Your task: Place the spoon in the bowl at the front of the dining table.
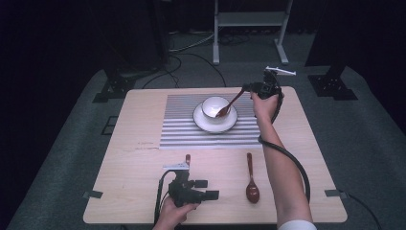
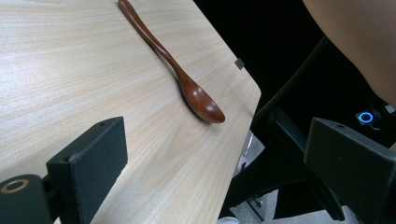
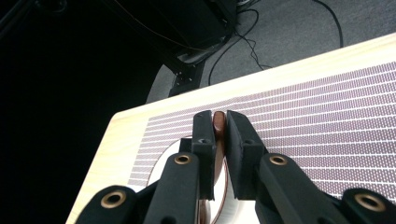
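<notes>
A white bowl stands on a white plate on a striped placemat. My right gripper is above the table's far right, shut on the handle of a brown wooden spoon whose scoop end dips into the bowl. In the right gripper view the jaws pinch the spoon handle over the placemat. A second wooden spoon lies flat near the front edge. My left gripper rests left of it, open and holding nothing, with the spoon ahead of the jaws.
A short brown handle tip pokes out behind the left gripper's plate. The table's front-right corner is close to the lying spoon. Beyond the table are a metal stand, dark equipment bases and cables on grey carpet.
</notes>
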A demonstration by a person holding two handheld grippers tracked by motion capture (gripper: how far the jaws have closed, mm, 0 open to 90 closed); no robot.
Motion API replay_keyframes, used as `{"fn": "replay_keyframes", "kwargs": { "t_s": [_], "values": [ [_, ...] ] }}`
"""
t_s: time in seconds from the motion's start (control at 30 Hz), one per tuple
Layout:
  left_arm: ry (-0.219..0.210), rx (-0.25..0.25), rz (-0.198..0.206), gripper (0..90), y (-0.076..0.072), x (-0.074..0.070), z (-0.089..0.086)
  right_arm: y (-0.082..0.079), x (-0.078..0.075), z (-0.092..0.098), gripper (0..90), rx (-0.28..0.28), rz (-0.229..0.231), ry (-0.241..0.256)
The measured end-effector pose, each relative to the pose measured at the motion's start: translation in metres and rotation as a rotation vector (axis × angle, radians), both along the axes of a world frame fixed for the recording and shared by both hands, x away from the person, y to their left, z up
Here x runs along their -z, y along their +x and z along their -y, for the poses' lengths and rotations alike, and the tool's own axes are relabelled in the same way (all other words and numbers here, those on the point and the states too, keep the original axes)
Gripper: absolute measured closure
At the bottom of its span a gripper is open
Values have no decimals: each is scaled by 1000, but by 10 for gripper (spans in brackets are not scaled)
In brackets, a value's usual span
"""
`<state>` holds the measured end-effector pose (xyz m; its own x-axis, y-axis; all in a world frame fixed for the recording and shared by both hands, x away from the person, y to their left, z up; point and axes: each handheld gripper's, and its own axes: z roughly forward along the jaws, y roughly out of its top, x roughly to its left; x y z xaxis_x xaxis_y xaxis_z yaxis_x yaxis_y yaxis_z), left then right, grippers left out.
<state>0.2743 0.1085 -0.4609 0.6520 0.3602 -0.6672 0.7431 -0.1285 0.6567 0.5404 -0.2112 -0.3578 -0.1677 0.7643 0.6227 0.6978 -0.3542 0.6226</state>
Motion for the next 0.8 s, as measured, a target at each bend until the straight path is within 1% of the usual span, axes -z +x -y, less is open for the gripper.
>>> {"fn": "replay_keyframes", "kwargs": {
  "t_s": [0.1,0.2,0.43,0.53,0.67,0.8],
  "values": [
    [-1,-3,1,49,0,0,0,0,4,0,808,-3,-7,-2],
    [1,-5,3,49,0,0,0,0,10,1,800,-16,-25,7],
    [1,-9,1,49,0,0,0,-1,19,7,777,-8,-41,11],
    [4,-8,2,49,0,0,1,-1,21,9,732,-12,-51,15],
    [1,-11,3,49,1,0,2,-2,21,12,729,-20,-53,9],
    [5,-11,4,49,2,-1,3,-2,21,16,698,-23,-55,10]
  ]
}}
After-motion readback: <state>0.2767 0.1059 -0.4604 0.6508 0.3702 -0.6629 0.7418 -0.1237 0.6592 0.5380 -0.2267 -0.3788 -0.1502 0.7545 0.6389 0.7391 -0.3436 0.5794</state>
